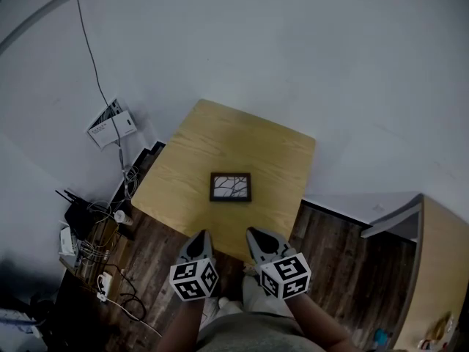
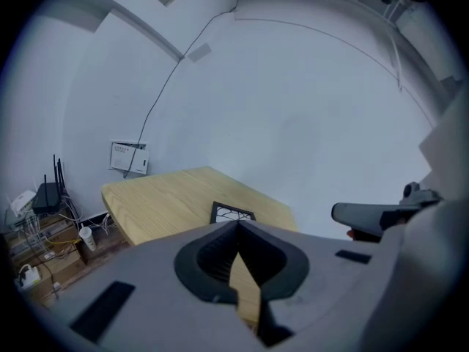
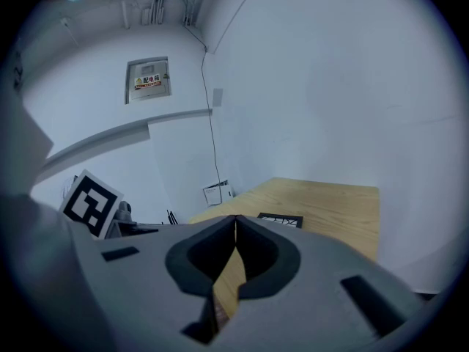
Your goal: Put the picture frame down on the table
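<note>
Both closed: left tongs (image 1: pixel 203 234), right tongs (image 1: pixel 252 232); picture frame (image 1: pixel 231 186) on table (image 1: pixel 242 141).

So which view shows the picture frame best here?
The head view: it looks down on the whole picture frame lying flat on the table, all four edges and the branching pattern clear. The left gripper view catches only its far part above the left gripper; the right gripper view shows a flattened sliver.

Picture frame (image 1: pixel 231 186) lies flat on bench (image 1: pixel 192 149), near its middle. Left tongs (image 1: pixel 201 236) and right tongs (image 1: pixel 253 234) side by side before bench's near edge, apart from frame. Router (image 1: pixel 76 215) left of bench.
</note>
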`<state>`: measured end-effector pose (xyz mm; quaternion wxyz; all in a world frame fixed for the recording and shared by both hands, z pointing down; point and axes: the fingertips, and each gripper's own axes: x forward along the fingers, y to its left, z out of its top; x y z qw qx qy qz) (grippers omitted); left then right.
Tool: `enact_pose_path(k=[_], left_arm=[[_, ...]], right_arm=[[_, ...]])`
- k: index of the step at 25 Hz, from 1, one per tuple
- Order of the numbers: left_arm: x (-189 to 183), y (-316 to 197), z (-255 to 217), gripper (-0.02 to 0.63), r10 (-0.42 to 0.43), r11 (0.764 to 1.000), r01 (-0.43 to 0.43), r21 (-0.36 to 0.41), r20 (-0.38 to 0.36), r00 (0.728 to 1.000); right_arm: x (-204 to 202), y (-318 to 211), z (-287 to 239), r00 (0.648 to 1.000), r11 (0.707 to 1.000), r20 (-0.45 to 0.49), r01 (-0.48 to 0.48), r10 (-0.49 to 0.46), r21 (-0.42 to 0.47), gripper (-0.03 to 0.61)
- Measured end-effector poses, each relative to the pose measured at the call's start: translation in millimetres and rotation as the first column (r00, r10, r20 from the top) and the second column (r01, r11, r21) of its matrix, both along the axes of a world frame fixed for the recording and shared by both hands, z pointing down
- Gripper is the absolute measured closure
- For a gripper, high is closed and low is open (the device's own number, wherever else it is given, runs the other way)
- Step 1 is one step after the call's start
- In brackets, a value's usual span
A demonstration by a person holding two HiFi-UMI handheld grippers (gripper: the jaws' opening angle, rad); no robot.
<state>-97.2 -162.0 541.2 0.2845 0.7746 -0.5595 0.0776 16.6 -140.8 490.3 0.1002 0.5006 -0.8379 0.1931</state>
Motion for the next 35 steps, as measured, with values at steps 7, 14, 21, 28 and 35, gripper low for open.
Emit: enact_pose_path(k=[7,14,21,28,35], left_arm=[[-17.4,42.8,-16.4,0.611,0.016,1.000,-0.015,0.014,-0.028,0.999],[-28.0,83.3,-31.1,0.611,0.055,0.998,-0.053,0.034,-0.052,0.997],[-37.4,115.7,-40.6,0.611,0.084,0.995,-0.081,0.050,-0.065,0.994],[-58.8,127.2,-45.6,0.611,0.045,0.997,-0.040,0.063,-0.080,0.996],[-62.9,130.2,-48.0,0.611,0.040,0.997,-0.034,0.068,-0.086,0.995]], right_arm=[[-16.5,39.4,-12.9,1.000,1.000,-0.005,0.008,-0.008,0.028,0.578],[-30.8,75.6,-22.1,1.000,0.999,-0.001,0.016,-0.016,0.049,0.578],[-43.1,105.4,-34.0,0.999,0.996,0.011,0.039,-0.040,0.080,0.578],[-57.2,120.2,-33.9,0.998,0.994,0.015,0.067,-0.069,0.088,0.578],[-60.8,123.3,-32.7,0.998,0.996,0.026,0.064,-0.065,0.065,0.578]])
